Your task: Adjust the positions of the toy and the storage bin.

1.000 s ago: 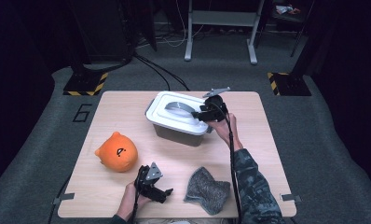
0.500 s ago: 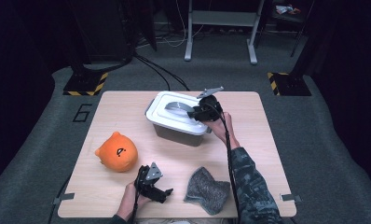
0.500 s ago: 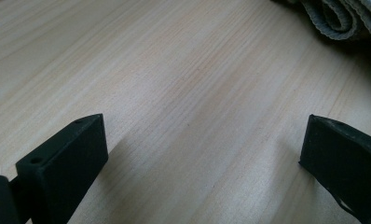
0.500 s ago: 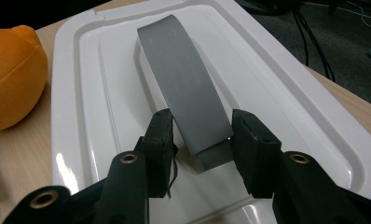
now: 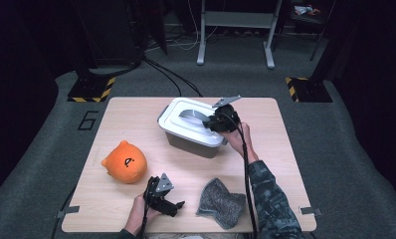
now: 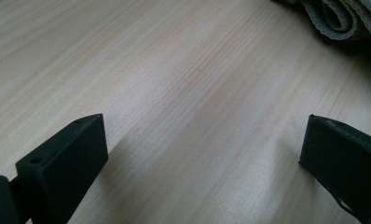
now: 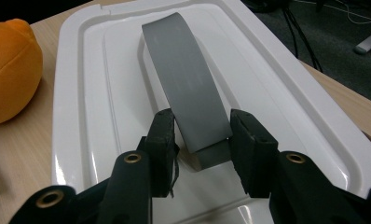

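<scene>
**Right gripper closes on the grey handle of the white-lidded box**

At the left of the table (image 5: 111,114), an orange plush toy (image 5: 125,162) with a small dark face mark lies near the left edge; it shows again in the right gripper view at the far left (image 7: 11,70), just beside the box's lid.

Near the front edge, right of the plush toy, the left gripper (image 5: 178,204) sits low over the bare wood in the person's left hand (image 5: 139,218). In the left gripper view its jaws stand wide apart with nothing but wood grain between them, so it is open and holds nothing. A grey knitted cloth (image 5: 221,202) lies crumpled just to its right, and its ribbed edge shows at the top right corner of the left gripper view (image 6: 342,18).

Behind these, at the middle of the table, stands the grey storage box (image 5: 188,143) with its white lid (image 5: 181,124) on. A grey strap handle (image 7: 188,88) arches across the lid's recessed centre. The right gripper (image 7: 200,140) reaches in from the box's right side, held by the person's right hand (image 5: 238,140), whose camouflage sleeve (image 5: 270,199) runs back to the front edge. Its jaws have just been closing, and they now sit on either side of the handle's near end, pads against its edges, gripping it. The lid lies flat on the box.
</scene>
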`<act>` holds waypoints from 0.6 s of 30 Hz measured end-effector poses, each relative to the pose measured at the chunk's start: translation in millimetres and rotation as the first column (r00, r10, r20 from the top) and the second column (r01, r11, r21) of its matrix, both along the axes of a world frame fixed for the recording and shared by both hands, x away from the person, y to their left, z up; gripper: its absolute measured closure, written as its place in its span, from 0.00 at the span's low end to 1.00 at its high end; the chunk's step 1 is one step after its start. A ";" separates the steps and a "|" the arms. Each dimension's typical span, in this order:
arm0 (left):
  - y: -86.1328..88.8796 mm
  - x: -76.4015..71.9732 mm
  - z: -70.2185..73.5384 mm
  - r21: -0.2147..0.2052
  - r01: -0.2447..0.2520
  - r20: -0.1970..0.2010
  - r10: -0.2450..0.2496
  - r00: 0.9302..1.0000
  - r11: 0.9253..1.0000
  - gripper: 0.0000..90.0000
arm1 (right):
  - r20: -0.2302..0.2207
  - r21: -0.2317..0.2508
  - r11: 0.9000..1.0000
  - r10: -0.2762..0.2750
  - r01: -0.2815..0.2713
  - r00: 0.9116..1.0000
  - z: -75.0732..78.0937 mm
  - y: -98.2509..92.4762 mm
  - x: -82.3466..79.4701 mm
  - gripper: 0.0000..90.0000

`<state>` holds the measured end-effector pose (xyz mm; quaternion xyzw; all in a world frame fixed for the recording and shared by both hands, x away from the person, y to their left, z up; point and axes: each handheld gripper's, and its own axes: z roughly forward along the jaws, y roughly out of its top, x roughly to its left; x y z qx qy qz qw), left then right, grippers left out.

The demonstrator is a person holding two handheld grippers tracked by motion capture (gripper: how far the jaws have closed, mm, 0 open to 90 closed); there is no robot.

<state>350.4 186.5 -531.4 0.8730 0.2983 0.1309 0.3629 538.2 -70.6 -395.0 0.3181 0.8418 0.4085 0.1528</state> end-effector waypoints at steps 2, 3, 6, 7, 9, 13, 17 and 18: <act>-0.1 0.0 0.0 -0.001 -0.001 0.000 0.001 1.000 1.000 0.00 | -0.002 0.000 1.000 -0.013 0.013 1.000 0.5 -1.8 -4.0 0.68; -0.1 0.0 0.0 -0.001 -0.001 0.000 0.001 1.000 1.000 0.00 | 0.002 -0.004 1.000 -0.017 0.017 1.000 0.5 -3.2 -6.4 0.69; 0.1 0.0 0.2 0.003 0.000 0.002 0.000 1.000 1.000 0.00 | 0.003 -0.002 1.000 -0.026 0.026 1.000 0.1 -9.3 -14.4 0.69; 0.1 0.1 0.1 0.001 0.000 0.001 0.000 1.000 1.000 0.00 | 0.005 -0.003 1.000 -0.025 0.025 1.000 0.2 -11.6 -16.4 0.69; 0.1 0.2 0.1 0.001 0.000 0.001 0.000 1.000 1.000 0.00 | 0.001 -0.013 1.000 -0.025 0.025 1.000 1.3 -14.9 -19.0 0.68; 0.0 0.0 0.0 -0.001 0.000 -0.001 0.000 1.000 1.000 0.00 | 0.010 -0.031 1.000 0.005 -0.004 1.000 8.8 -14.5 -18.4 0.58; 0.0 0.0 0.0 0.000 0.000 -0.001 0.000 1.000 1.000 0.00 | 0.039 -0.055 0.998 0.041 -0.039 0.998 20.4 -5.2 -12.7 0.57; 0.0 0.0 0.0 -0.001 -0.001 -0.001 0.001 1.000 1.000 0.00 | 0.037 -0.056 0.997 0.058 -0.056 0.998 22.1 -1.8 -10.3 0.57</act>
